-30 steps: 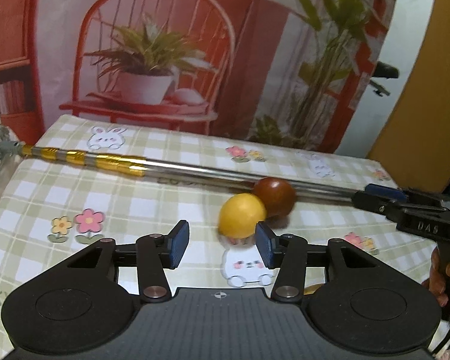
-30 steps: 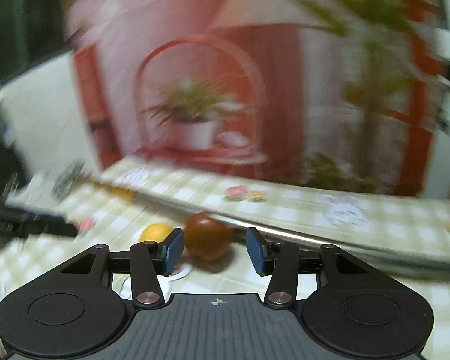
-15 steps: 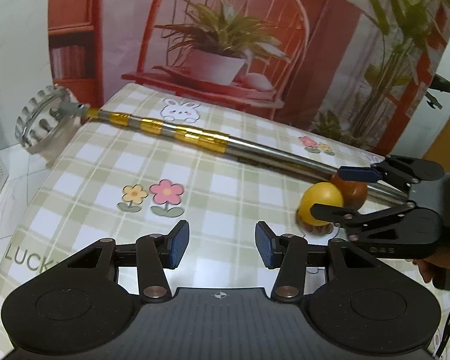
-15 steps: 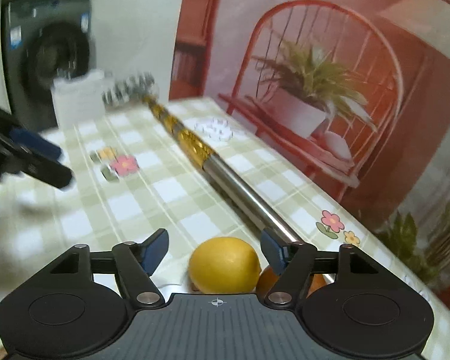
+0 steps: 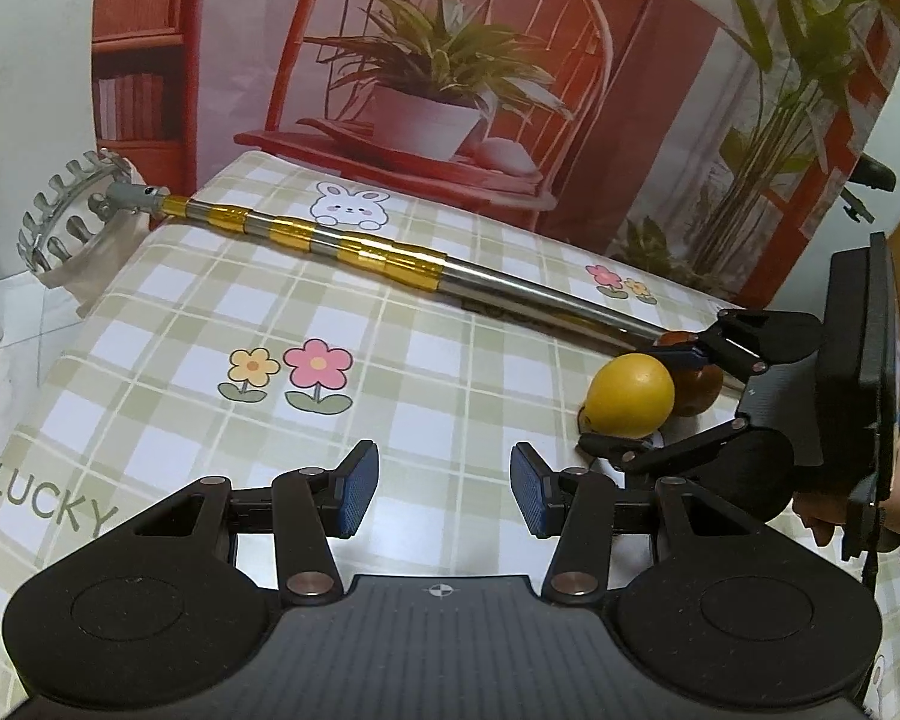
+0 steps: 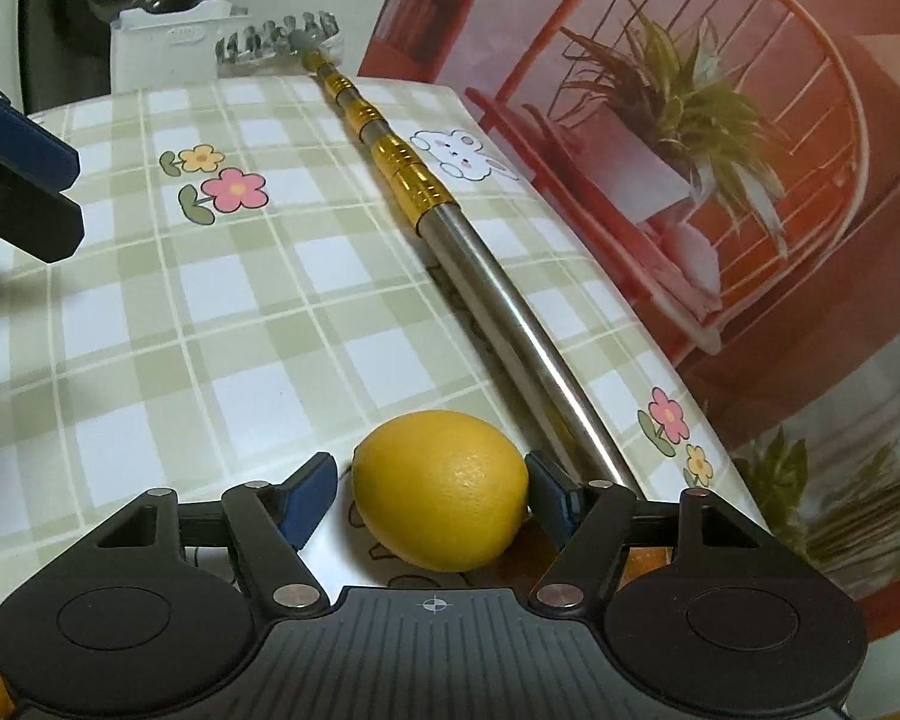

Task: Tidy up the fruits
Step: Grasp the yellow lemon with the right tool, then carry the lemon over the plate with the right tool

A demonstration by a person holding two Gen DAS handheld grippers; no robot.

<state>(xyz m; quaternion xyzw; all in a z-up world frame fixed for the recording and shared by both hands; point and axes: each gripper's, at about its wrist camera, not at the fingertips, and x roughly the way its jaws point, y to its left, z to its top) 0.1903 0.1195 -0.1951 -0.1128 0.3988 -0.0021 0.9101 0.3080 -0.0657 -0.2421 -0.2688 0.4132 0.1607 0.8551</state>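
The right hand-held gripper (image 6: pixel 429 495) is straddling a yellow lemon (image 6: pixel 441 489) that is sitting on the table (image 6: pixel 150 324), which is wearing a green-and-white checked cloth printed with flowers and rabbits. Its blue-padded fingers (image 6: pixel 306 495) are standing spread to either side of the fruit; the right pad is lying just against the lemon's end, while a small gap is showing on the left, so the jaws are standing apart and not clamping anything. In the left wrist view, the same lemon (image 5: pixel 630 393) is resting near the table's right side, with a dark reddish-brown fruit (image 5: pixel 699 390) touching it from behind, partly hidden by the right hand-held gripper (image 5: pixel 636 402) and its black linkages. A person's hand (image 5: pixel 840 510) is holding that tool at the right edge of the view.

The left hand-held gripper (image 5: pixel 444 495) is hovering over bare cloth, well apart from the fruits, its jaws standing wide with nothing between them. Its blue-padded fingers (image 6: pixel 24 150) are also poking in at the left edge of the right wrist view.

A long telescopic pole (image 5: pixel 390 255), gold-banded then silver, is lying diagonally across the table, its toothed ring head (image 5: pixel 69 216) hanging past the far left corner. The pole's lower end is running just behind the two fruits
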